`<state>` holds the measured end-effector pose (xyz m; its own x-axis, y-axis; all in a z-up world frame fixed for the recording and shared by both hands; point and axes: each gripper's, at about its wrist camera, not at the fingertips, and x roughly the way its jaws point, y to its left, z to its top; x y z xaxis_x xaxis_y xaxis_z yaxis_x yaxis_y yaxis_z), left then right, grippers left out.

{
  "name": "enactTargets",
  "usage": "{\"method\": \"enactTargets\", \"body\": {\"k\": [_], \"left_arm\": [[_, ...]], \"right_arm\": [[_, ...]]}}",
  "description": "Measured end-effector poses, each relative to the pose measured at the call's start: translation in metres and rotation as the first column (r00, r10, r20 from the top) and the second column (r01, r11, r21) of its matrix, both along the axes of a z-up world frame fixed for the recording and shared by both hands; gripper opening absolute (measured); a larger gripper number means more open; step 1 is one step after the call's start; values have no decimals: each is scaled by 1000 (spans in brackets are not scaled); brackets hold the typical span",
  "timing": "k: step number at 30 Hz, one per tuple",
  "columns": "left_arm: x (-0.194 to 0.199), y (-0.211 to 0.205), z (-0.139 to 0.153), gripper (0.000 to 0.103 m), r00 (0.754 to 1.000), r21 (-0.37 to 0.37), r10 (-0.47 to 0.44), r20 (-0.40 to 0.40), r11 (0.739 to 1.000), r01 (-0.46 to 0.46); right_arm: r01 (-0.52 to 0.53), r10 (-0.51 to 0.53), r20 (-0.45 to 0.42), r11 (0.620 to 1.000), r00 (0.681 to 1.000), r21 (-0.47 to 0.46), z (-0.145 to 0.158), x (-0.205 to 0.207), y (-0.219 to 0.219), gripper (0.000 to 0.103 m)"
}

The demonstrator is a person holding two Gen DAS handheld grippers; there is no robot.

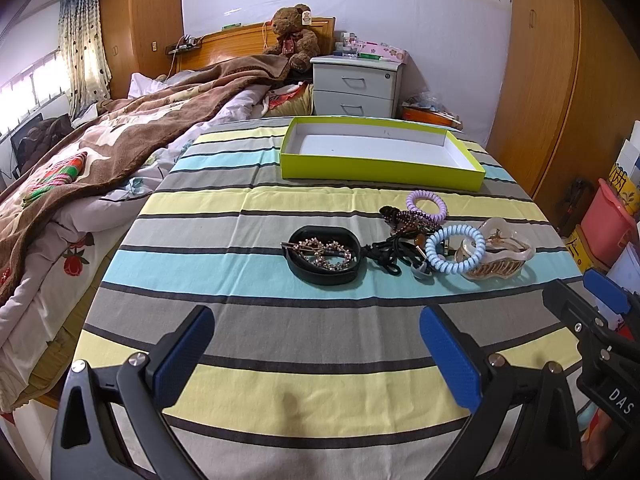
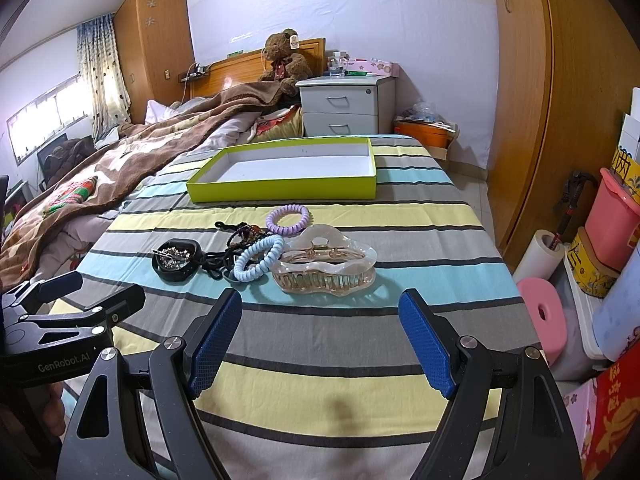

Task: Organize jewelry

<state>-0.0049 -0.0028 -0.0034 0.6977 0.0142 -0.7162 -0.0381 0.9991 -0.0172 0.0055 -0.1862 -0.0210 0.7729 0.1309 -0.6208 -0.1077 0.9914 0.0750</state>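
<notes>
A pile of hair accessories lies mid-table on the striped cloth: a black oval band (image 1: 323, 256) (image 2: 176, 261) with a rhinestone clip (image 1: 320, 254) inside it, black cords (image 1: 386, 254), a beaded bracelet (image 1: 410, 216), a purple coil tie (image 1: 426, 203) (image 2: 287, 219), a light blue coil tie (image 1: 455, 253) (image 2: 258, 258) and a large clear claw clip (image 1: 498, 256) (image 2: 326, 266). An empty lime-green box (image 1: 380, 168) (image 2: 284, 190) stands behind them. My left gripper (image 1: 316, 350) and right gripper (image 2: 320, 338) are both open and empty, hovering short of the pile.
The table (image 1: 320, 384) carries a striped cloth. A bed with a brown blanket (image 1: 80, 168) is at the left. A white nightstand (image 1: 356, 88) stands behind the table. Wardrobes, a pink stool (image 2: 544, 320) and storage boxes (image 2: 612, 220) crowd the right side.
</notes>
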Motion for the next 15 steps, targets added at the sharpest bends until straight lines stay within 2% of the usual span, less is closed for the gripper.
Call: {"method": "enactTargets", "body": {"k": [15], "left_arm": [[-1,0,1,103,1000,3,3,0,1000,-3]], "right_arm": [[-2,2,-1,1000,1000,2,0,1,0,81]]}}
